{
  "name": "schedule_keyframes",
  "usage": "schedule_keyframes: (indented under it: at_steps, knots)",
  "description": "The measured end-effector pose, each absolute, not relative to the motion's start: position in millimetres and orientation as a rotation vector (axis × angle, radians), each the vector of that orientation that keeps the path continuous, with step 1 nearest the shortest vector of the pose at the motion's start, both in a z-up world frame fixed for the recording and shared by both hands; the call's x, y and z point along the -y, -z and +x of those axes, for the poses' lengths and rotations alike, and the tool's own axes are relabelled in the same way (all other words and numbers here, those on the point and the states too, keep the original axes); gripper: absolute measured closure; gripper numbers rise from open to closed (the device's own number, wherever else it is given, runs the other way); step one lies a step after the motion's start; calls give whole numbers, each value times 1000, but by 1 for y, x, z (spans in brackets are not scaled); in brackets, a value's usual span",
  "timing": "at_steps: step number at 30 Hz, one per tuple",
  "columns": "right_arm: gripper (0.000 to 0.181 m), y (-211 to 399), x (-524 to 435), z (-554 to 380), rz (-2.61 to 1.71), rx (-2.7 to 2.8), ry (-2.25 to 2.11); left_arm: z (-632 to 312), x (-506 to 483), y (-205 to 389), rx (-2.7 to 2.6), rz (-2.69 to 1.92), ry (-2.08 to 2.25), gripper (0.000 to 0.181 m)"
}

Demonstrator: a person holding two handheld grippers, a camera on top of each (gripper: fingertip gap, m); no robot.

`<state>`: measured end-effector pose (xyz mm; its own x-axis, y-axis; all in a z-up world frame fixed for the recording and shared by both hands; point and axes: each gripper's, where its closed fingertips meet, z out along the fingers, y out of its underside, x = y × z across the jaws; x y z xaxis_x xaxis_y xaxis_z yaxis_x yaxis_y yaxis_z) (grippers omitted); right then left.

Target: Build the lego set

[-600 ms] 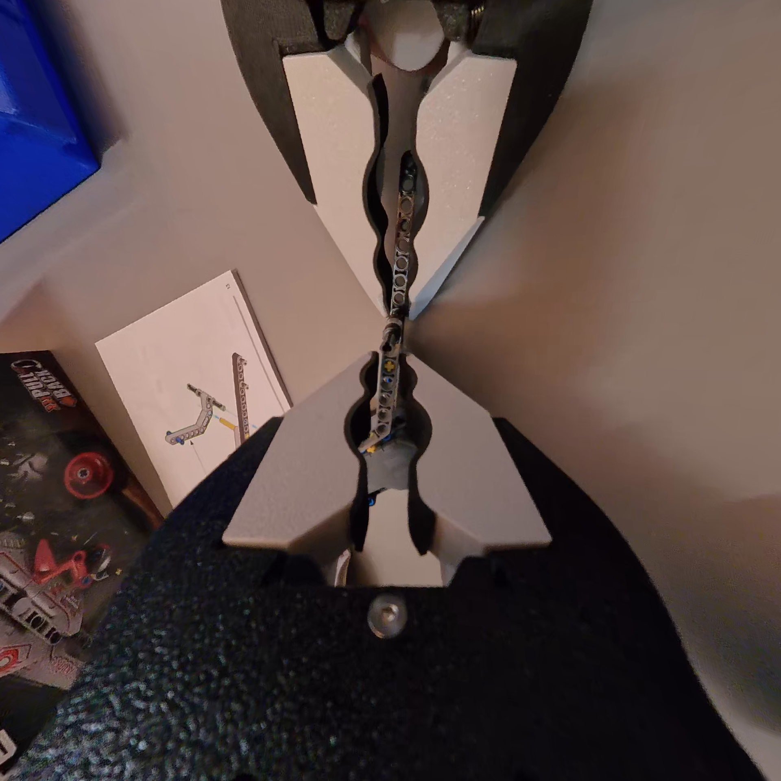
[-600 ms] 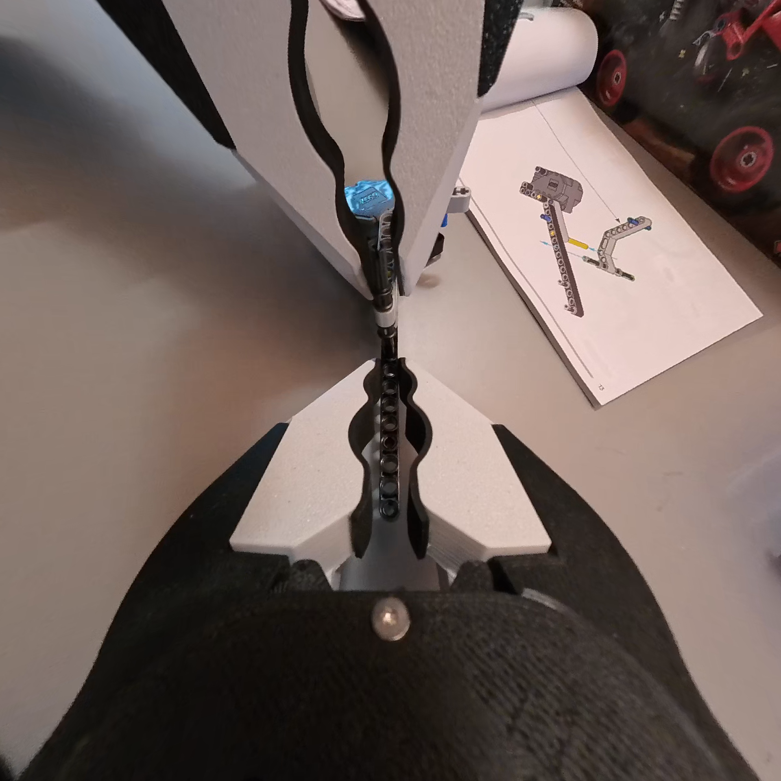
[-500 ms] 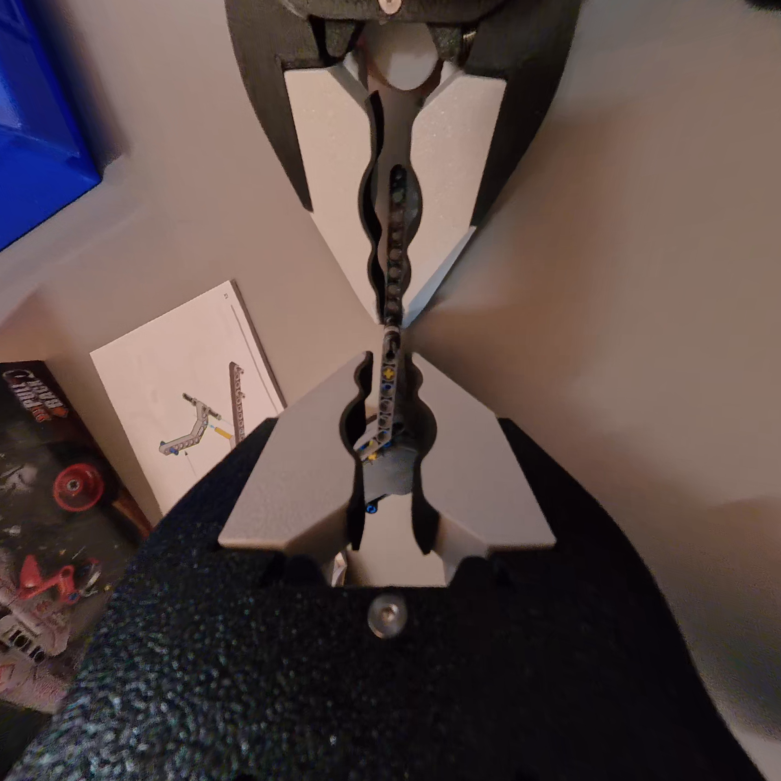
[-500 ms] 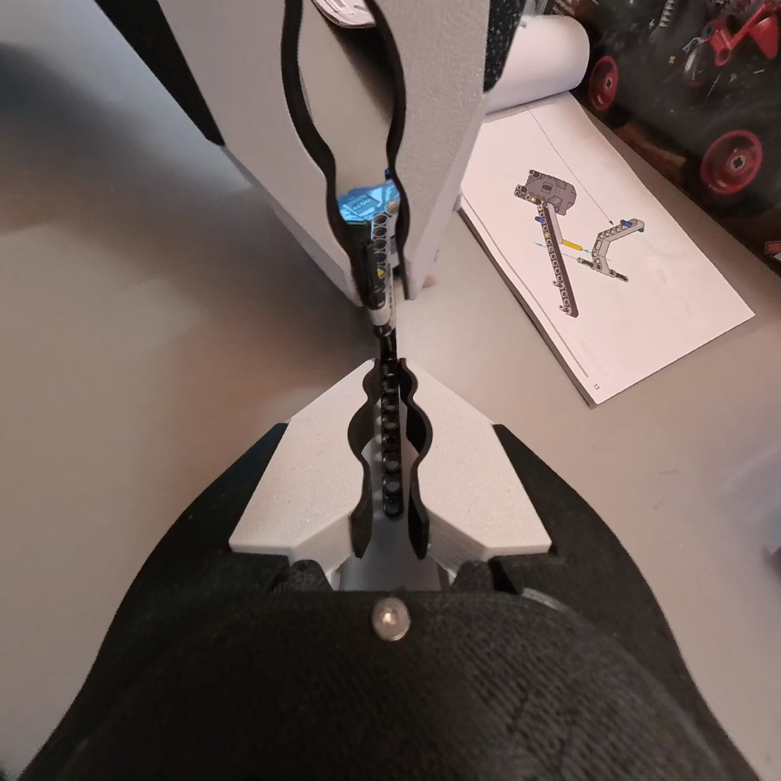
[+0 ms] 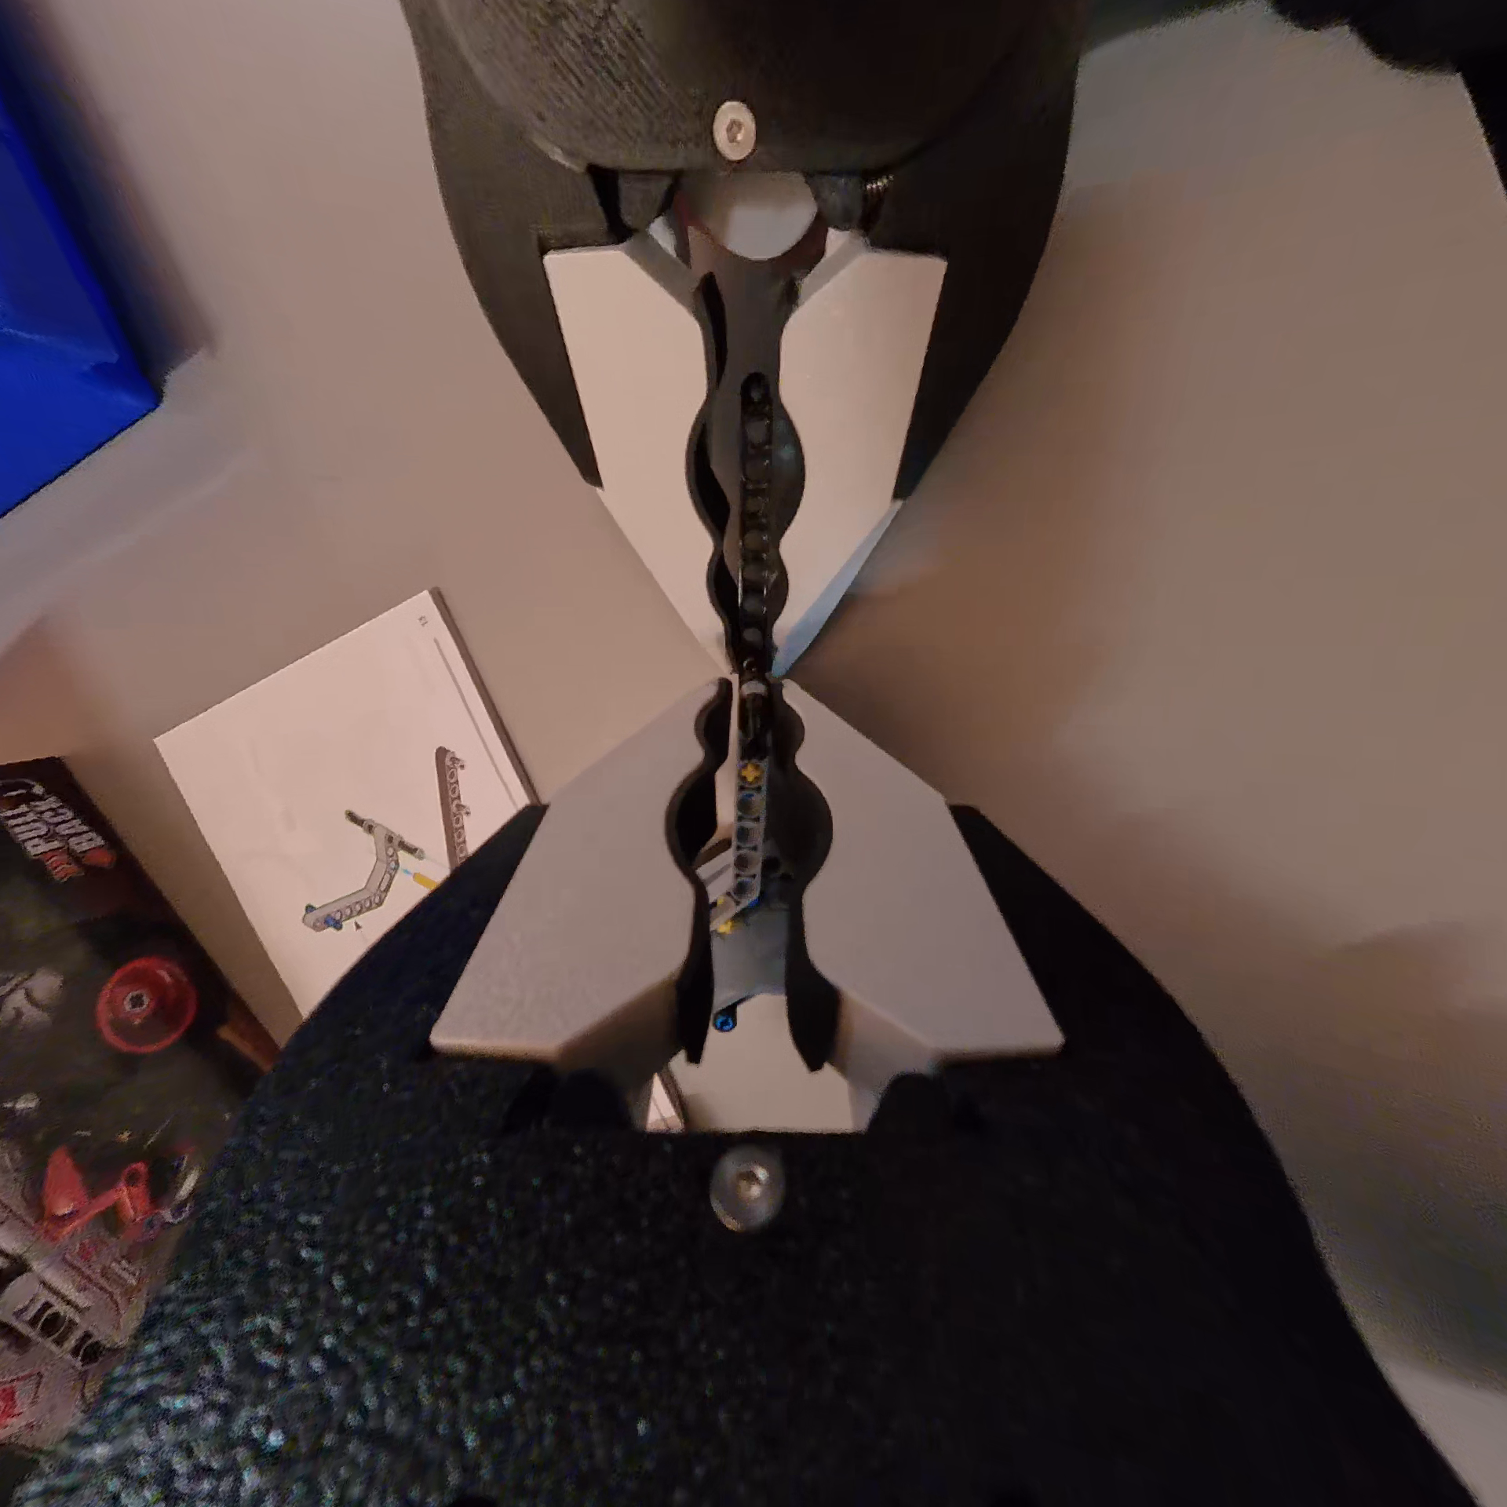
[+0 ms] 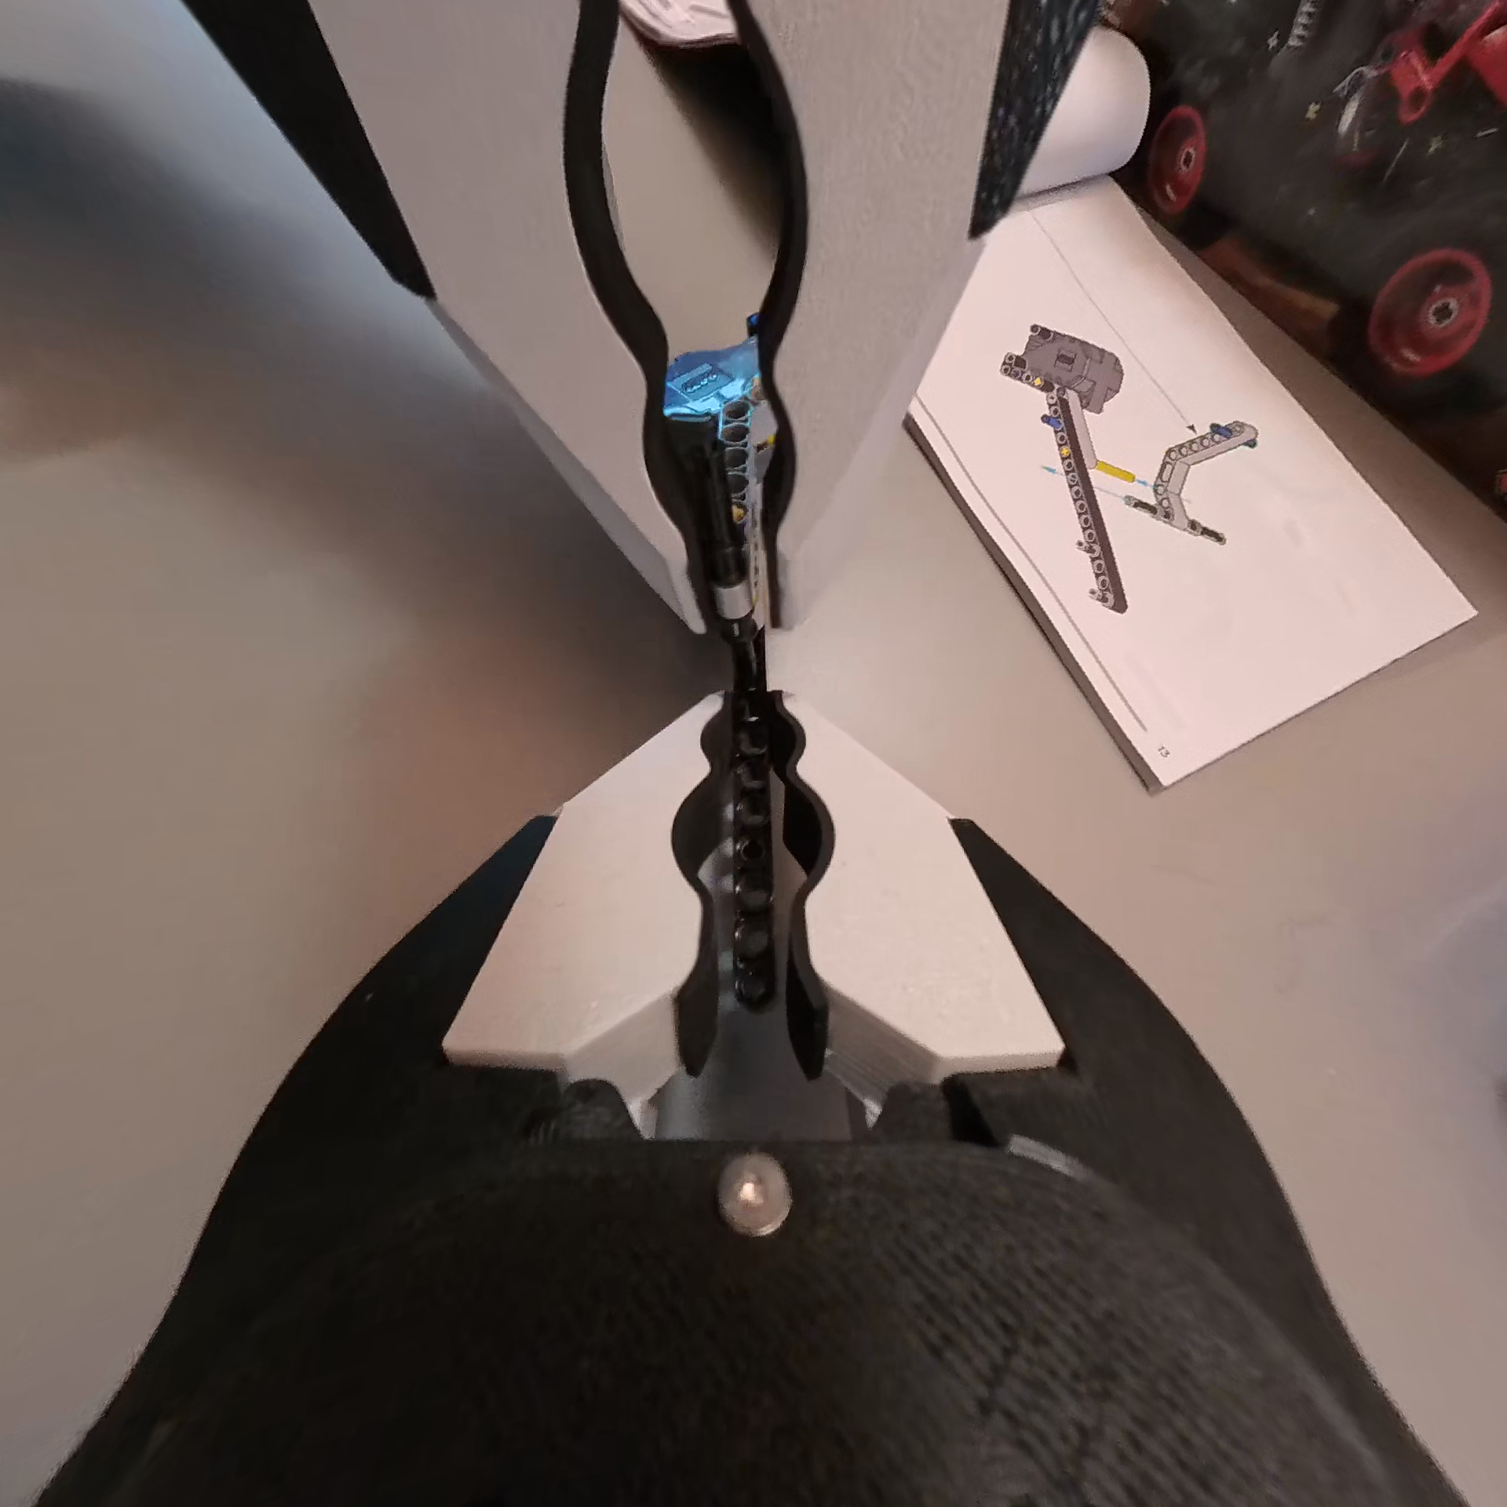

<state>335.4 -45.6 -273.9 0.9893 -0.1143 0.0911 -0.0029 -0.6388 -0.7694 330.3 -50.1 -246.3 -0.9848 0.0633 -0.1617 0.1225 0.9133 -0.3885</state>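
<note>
My left gripper [image 5: 754,693] is shut on a light grey holed beam [image 5: 749,832] joined to a grey motor block [image 5: 746,954]. My right gripper [image 6: 754,701] is shut on a long dark holed beam [image 6: 750,881]. The two grippers face each other tip to tip above the table. The dark beam's end meets the grey beam's end at the fingertips, where a black pin with a pale band [image 6: 731,599] shows. In the left wrist view the right gripper [image 5: 754,660] and dark beam [image 5: 757,506] are at the top. In the right wrist view the left gripper [image 6: 734,624] holds the motor block [image 6: 701,383], lit blue.
An open instruction booklet [image 5: 326,799] lies on the grey table [image 5: 1182,652]; it also shows in the right wrist view [image 6: 1182,530]. The set's dark box [image 5: 65,1019] lies beside it, also at the right wrist view's top right [image 6: 1345,122]. A blue bin [image 5: 49,326] stands at the far left. Both grippers' tips are close together, under 4 cm apart.
The two grippers have closed in on each other, so the gap between their fingertips is nearly gone. The dark beam's end has slid toward the grey beam.
</note>
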Motion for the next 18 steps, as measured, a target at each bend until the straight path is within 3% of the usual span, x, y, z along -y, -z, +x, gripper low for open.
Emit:
schedule_keyframes:
  at_steps: [9, 18]
  knots:
    - [177, 274, 44, 341, -2260, -95, 189, 337, 49, 247, -2880, 103, 618, 177]
    - [177, 272, 42, 339, -2248, -97, 156, 335, 49, 244, -2896, 130, 907, 177]
